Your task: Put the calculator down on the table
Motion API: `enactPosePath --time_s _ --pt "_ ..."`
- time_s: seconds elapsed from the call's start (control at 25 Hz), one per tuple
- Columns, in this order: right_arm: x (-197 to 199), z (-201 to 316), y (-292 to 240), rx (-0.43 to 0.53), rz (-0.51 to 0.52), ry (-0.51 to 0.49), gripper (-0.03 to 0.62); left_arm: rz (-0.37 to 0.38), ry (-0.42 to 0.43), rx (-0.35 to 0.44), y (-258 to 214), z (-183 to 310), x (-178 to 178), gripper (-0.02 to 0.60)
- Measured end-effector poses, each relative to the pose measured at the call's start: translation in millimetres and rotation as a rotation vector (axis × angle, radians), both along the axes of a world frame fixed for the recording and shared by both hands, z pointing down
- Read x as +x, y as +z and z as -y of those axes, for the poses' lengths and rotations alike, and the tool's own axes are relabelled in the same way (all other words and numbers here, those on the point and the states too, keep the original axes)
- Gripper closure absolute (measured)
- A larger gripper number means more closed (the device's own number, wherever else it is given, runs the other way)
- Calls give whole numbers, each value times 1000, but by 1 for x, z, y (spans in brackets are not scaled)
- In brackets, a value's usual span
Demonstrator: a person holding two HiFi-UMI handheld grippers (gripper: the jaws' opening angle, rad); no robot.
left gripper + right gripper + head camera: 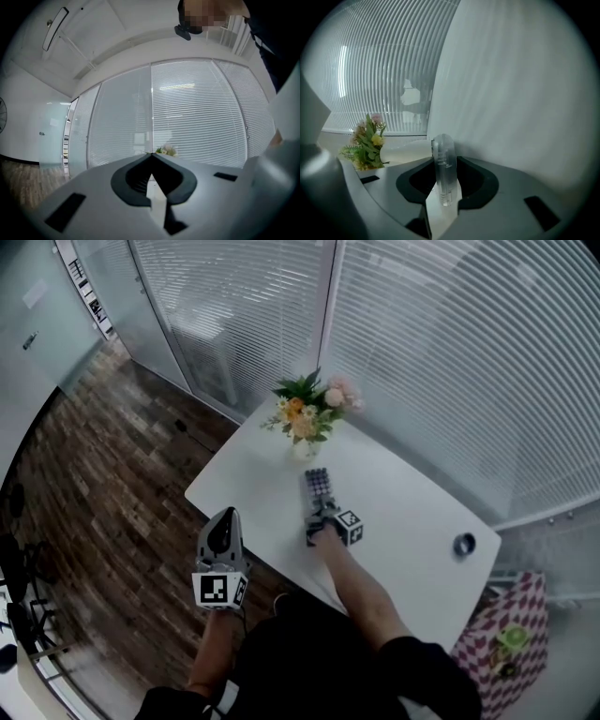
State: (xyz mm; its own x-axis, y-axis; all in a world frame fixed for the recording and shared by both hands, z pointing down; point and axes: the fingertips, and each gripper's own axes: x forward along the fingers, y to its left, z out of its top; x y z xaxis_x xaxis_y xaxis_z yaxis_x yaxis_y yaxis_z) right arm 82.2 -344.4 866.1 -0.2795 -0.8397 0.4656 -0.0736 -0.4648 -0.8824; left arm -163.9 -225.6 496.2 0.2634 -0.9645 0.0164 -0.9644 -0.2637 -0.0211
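A: Your right gripper (319,514) is clamped on the calculator (317,486). In the right gripper view you see it edge-on between the jaws, which press against it from either side.

B: In your head view the calculator sticks out past the jaws toward the flowers (307,411), keys up, over the middle of the white table (412,512). You can't tell from any view whether its underside touches the tabletop.

A: Your left gripper (225,519) is closed on nothing, with its jaws together. It sits off the table's near left edge, over the wooden floor (112,474), well apart from the calculator.

B: There is one more thing on your table, a small dark round object (464,543) near the right corner, well apart from both grippers. The flowers stand at the far edge, just beyond the calculator's tip.
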Motion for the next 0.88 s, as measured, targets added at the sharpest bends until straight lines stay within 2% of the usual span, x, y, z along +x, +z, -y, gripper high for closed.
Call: enactPosePath --time_s 0.16,0.28,0.48,0.6,0.88 --pt "5 -3 0 -46 9 45 476 -5 1 -9 1 -1 1 575" --pt "7 0 -8 -30 34 59 371 -9 8 -6 -1 1 3 575" --pt "9 -11 -13 -100 56 114 299 -24 31 -14 1 0 8 575" --pt "10 -21 -17 -130 44 127 290 -30 40 -6 0 1 10 575" --pt "23 -23 -41 -65 48 169 286 -37 52 11 -4 3 13 575"
